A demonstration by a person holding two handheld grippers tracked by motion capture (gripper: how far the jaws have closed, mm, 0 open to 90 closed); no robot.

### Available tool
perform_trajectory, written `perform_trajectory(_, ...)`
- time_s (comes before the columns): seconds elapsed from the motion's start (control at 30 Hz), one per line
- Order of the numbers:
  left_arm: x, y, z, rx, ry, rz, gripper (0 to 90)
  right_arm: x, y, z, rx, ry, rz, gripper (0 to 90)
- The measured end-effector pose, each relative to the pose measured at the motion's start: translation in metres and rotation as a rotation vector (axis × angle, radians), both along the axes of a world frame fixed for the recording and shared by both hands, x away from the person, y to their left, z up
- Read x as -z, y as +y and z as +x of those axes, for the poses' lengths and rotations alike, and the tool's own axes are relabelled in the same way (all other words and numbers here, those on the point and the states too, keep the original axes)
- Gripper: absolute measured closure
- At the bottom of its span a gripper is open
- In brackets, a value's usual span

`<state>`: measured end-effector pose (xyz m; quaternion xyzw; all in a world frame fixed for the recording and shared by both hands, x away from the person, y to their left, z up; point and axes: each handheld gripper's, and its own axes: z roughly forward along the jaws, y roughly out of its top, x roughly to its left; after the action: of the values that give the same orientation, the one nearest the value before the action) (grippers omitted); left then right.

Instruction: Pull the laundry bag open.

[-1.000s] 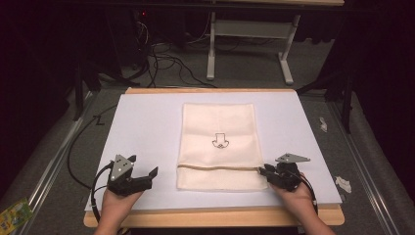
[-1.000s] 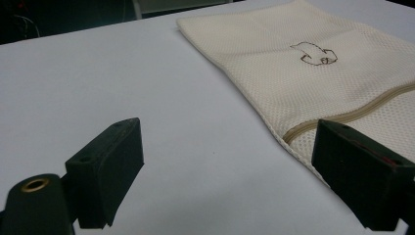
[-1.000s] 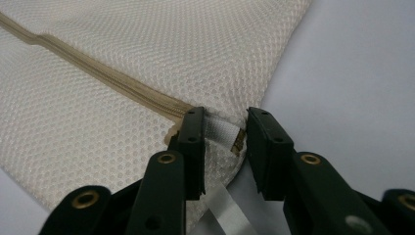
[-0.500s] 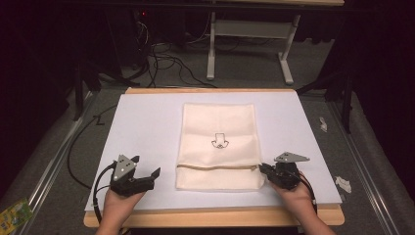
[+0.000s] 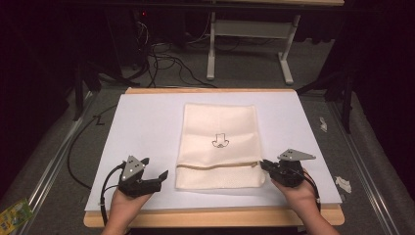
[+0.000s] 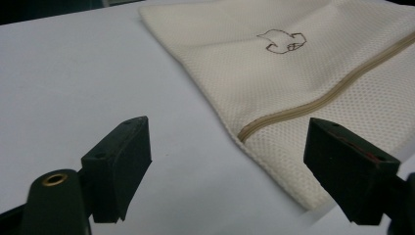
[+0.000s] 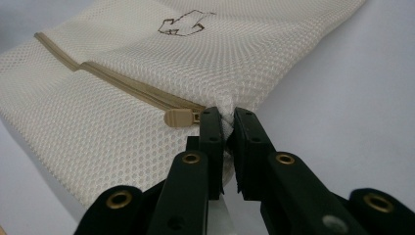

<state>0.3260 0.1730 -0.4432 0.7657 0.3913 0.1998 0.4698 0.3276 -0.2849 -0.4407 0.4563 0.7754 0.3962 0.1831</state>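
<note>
the cream mesh zip-up laundry bag (image 5: 219, 145) lies flat in the middle of the white table mat (image 5: 147, 117), long axis running away from the person, tan zipper (image 5: 218, 165) crossing it near the close end. zipper pull (image 7: 179, 117) sits at the bag's right edge, just beside the right gripper (image 7: 226, 122), which is pinched tight on a bit of mesh there. so the right hand is the one already on it. the left gripper (image 5: 159, 177) is near the bag's left edge, not touching, jaws spread wide and just eased in a little, nothing between them. small dark outline logo (image 5: 219, 141) mid-bag. fabric looks thin and floppy, probably bunches up when pulled.
</note>
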Motion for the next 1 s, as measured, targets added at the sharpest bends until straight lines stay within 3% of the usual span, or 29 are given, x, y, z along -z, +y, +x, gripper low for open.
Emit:
perform_trajectory(0.13,0.000,-0.011,0.001,0.015,0.000,-0.018,21.9,-0.004,0.001,0.002,-0.012,-0.003,0.004,84.7)
perform_trajectory(0.3,0.001,-0.041,0.004,0.095,0.031,-0.022,22.4,0.000,-0.001,-0.001,-0.027,-0.009,0.010,84.7)
perform_trajectory(0.53,0.000,-0.064,0.007,0.110,0.025,-0.048,22.6,0.001,-0.001,-0.002,-0.028,-0.013,0.016,84.6)
perform_trajectory(0.83,0.000,-0.120,0.013,0.191,-0.003,-0.030,24.5,0.001,-0.001,-0.001,-0.027,-0.013,0.031,84.6)
perform_trajectory(1.0,0.001,-0.153,0.018,0.241,0.008,-0.046,27.7,0.000,-0.001,-0.001,-0.033,-0.016,0.037,84.6)
